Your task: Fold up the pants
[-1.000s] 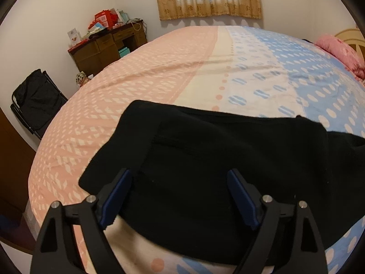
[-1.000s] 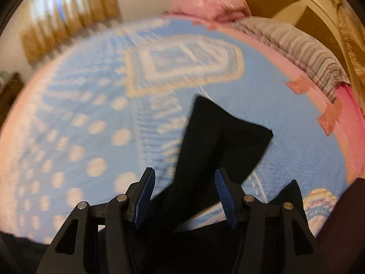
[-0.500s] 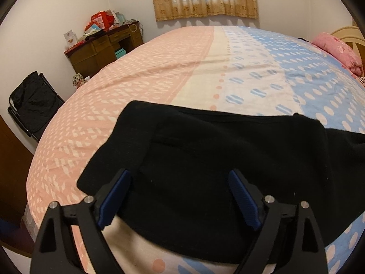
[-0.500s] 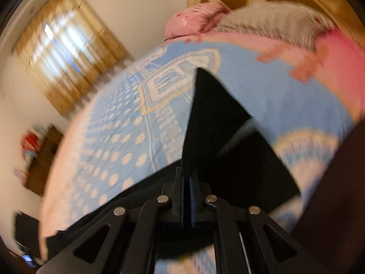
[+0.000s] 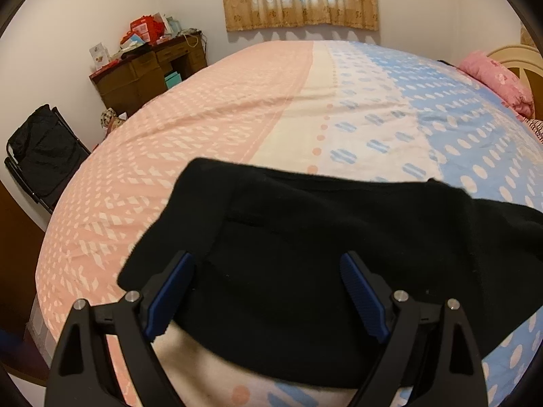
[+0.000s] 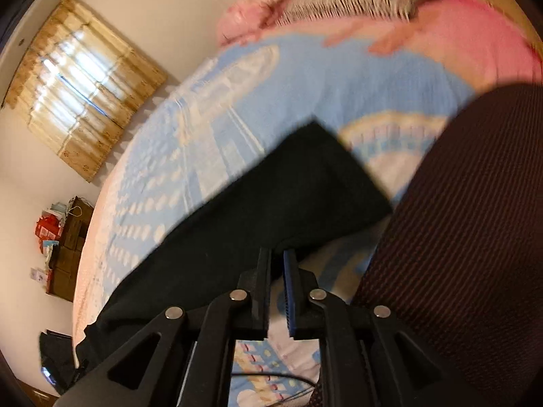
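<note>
Black pants [image 5: 305, 257] lie across the near part of the bed, waist end at the left with a flap folded over. My left gripper [image 5: 268, 291] is open and hovers over the waist end, holding nothing. In the right wrist view the pant legs [image 6: 258, 210] stretch away to the left across the blue sheet. My right gripper [image 6: 277, 264] has its jaws nearly together on the near edge of the leg end and lifts it off the bed; the view is blurred.
The bed [image 5: 237, 108] has a pink, cream and blue patterned sheet. A pink pillow [image 5: 495, 81] lies at the headboard. A wooden desk [image 5: 146, 71] with clutter and a black folding chair [image 5: 40, 156] stand beyond the bed's far left. A dark striped sleeve [image 6: 468, 237] fills the right.
My right gripper closed on the pant leg end and swung left, lifting the cloth. My left gripper stayed open and almost still over the waist.
</note>
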Tool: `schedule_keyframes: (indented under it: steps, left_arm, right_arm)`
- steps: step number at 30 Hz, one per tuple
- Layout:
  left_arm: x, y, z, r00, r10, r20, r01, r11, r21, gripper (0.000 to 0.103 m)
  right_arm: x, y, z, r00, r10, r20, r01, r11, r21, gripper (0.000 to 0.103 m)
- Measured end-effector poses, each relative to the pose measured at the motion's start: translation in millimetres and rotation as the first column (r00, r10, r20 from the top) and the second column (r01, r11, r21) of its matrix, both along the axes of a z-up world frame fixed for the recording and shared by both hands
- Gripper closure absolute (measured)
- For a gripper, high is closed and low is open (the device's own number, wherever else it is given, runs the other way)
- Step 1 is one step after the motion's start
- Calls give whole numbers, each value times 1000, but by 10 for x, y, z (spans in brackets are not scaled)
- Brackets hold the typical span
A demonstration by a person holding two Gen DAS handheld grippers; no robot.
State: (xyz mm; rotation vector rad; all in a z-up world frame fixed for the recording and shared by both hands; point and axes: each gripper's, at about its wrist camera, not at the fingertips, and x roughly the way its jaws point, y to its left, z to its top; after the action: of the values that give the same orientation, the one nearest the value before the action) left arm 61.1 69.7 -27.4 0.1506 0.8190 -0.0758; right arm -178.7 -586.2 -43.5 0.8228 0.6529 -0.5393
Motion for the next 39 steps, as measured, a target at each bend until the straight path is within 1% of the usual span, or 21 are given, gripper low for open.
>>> schedule_keyframes:
  steps: [1, 2, 3, 4, 6, 7, 9, 11, 12, 14, 16, 19, 21, 24, 27, 31, 32, 33, 34, 36, 39]
  left_arm:
    - [-22, -3, 37, 1000, -8, 11, 8, 1000, -4, 12]
    - [-56, -19, 85, 999, -23, 25, 23, 1000, -8, 12]
    - [-86, -43, 127, 999, -40, 37, 40, 999, -13, 12]
    - [-115, -69, 157, 997, -57, 46, 58, 998, -18, 12]
    - [-218, -184, 236, 991, -116, 66, 118, 993, -22, 12]
    - [-268, -248, 273, 986, -149, 74, 150, 988, -16, 12]
    - [-421, -422, 327, 969, -231, 92, 232, 973, 6, 12]
    - [-555, -594, 346, 942, -321, 101, 321, 947, 21, 12]
    - [-614, -682, 342, 928, -360, 101, 359, 933, 24, 12]
    - [-668, -816, 324, 908, -409, 90, 409, 912, 18, 12]
    - [-689, -897, 279, 901, -429, 72, 430, 903, 2, 12]
    - [-655, -896, 208, 905, -424, 35, 425, 904, -39, 12]
    - [-659, -793, 215, 915, -403, 37, 404, 913, -60, 12]
    - [-680, -493, 260, 935, -347, 71, 352, 934, -67, 12]
    - [-681, -103, 240, 960, -267, 86, 275, 957, -91, 12]
    - [-642, 278, 123, 984, -167, 57, 174, 975, -138, 12]
    - [-625, 287, 104, 986, -157, 52, 163, 976, -145, 12]
    - [-613, 297, 97, 987, -150, 49, 156, 976, -150, 12]
    - [-602, 295, 94, 988, -145, 49, 151, 976, -156, 12]
    - [-584, 291, 109, 988, -147, 55, 155, 973, -169, 12]
    - [-566, 271, 123, 986, -156, 64, 165, 971, -174, 12]
  right_arm:
    - [-13, -15, 79, 1000, -1, 3, 1, 999, -49, 83]
    - [20, -49, 187, 1000, -4, -6, 3, 993, -122, 63]
    - [30, -88, 235, 1000, -8, -19, 5, 985, -174, 51]
    - [60, -146, 282, 999, -18, -34, 9, 972, -235, 32]
    - [102, -259, 318, 997, -47, -67, 26, 960, -278, 31]
    - [136, -300, 327, 995, -50, -88, 24, 962, -273, 31]
    - [160, -242, 349, 999, 10, -49, -21, 973, -230, 32]
    - [218, 40, 380, 988, 149, 40, -139, 972, -188, 42]
    - [288, 290, 368, 966, 246, 77, -231, 958, -172, 46]
    - [409, 692, 287, 921, 370, 122, -353, 924, -145, 48]
    - [583, 1156, 108, 866, 473, 162, -465, 881, -89, 49]
    - [897, 1645, -184, 820, 547, 171, -552, 834, -16, 57]
    - [1069, 1826, -330, 818, 557, 145, -564, 826, 10, 60]
    - [1232, 1933, -507, 834, 539, 120, -548, 834, 65, 61]
    - [1293, 1943, -614, 842, 511, 173, -533, 837, 126, 61]
    - [1427, 2034, -654, 830, 517, 208, -551, 817, 167, 61]
    - [1449, 2042, -659, 831, 513, 216, -549, 819, 167, 64]
    - [1473, 2051, -662, 832, 507, 226, -547, 819, 173, 71]
    - [1507, 2062, -687, 824, 509, 249, -558, 806, 198, 99]
    - [1524, 2136, -712, 810, 515, 279, -578, 782, 234, 100]
    - [1470, 2320, -637, 783, 544, 304, -614, 756, 228, 100]
